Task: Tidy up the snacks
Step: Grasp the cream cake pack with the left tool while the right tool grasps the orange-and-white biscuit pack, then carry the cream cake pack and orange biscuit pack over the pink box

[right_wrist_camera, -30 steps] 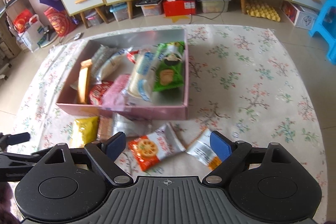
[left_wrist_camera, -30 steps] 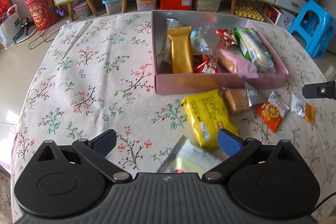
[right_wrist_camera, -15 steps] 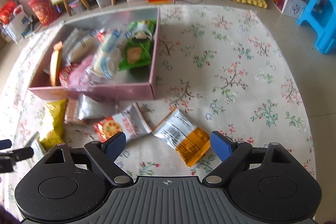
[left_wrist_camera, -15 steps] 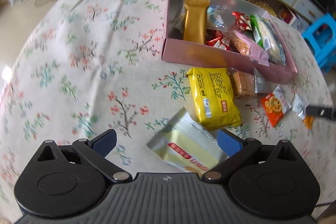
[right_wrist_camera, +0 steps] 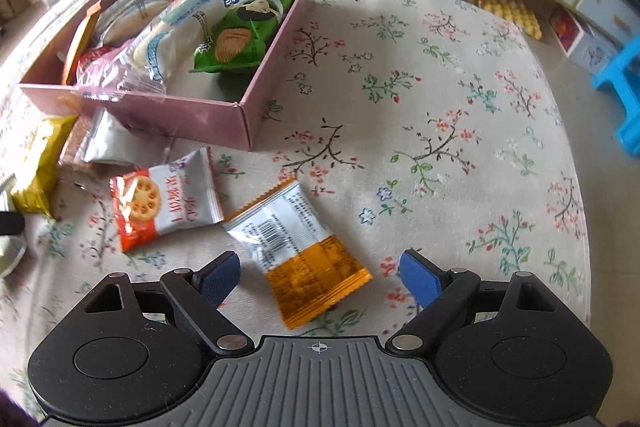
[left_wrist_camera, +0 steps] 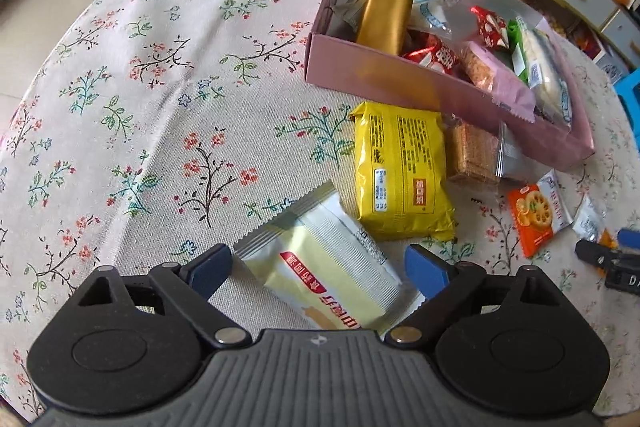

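On the flowered counter (left_wrist_camera: 168,75), each gripper straddles its own loose packet — left gripper (left_wrist_camera: 318,269) closing its fingers around the cream packet (left_wrist_camera: 328,267) without yet pressing it, right gripper (right_wrist_camera: 320,273) spread wide over the orange-and-white packet (right_wrist_camera: 296,247) — presumably to lift both into the pink box (left_wrist_camera: 400,83).

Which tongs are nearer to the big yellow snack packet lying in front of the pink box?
Left. The left tongs, closing around a pale packet, are just beside the yellow packet. The right tongs straddle an orange-and-white packet, farther away past the red cracker packet.
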### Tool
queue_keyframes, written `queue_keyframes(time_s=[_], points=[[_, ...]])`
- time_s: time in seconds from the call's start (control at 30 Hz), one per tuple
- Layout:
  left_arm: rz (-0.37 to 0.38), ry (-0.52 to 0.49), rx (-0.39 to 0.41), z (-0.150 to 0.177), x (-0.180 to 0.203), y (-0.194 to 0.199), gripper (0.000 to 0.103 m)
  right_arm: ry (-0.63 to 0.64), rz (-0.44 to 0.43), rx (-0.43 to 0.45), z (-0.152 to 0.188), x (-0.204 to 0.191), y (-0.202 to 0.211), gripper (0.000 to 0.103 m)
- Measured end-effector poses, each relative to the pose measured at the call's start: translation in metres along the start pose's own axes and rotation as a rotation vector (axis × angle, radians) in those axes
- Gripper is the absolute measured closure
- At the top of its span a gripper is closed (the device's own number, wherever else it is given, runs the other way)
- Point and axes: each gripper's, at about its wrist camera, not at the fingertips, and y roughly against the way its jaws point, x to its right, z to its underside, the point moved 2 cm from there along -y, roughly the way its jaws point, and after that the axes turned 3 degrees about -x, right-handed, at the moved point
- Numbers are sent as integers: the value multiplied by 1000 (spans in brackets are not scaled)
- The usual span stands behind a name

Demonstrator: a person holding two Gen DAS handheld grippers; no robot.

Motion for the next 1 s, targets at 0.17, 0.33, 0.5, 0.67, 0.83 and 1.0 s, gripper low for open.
queue_keyframes(time_s=[0.17,0.33,0.5,0.67,0.83,1.0], points=[[-29,-86,16,10,4,6,19,59,-5,49,2,-1,1,14],[-17,-183,29,20,0,12,30,75,-4,55,1,-6,2,22],[11,-255,39,29,-18,23,53,55,-41,28,1,-15,9,54],[3,-266,41,28,-37,26,55,29,-46,-15,1,-26,11,63],[16,-263,45,29,-57,30,53,3,-89,-70,4,-42,14,62],[19,-245,49,26,-65,30,43,15,-117,-110,9,-67,20,62]])
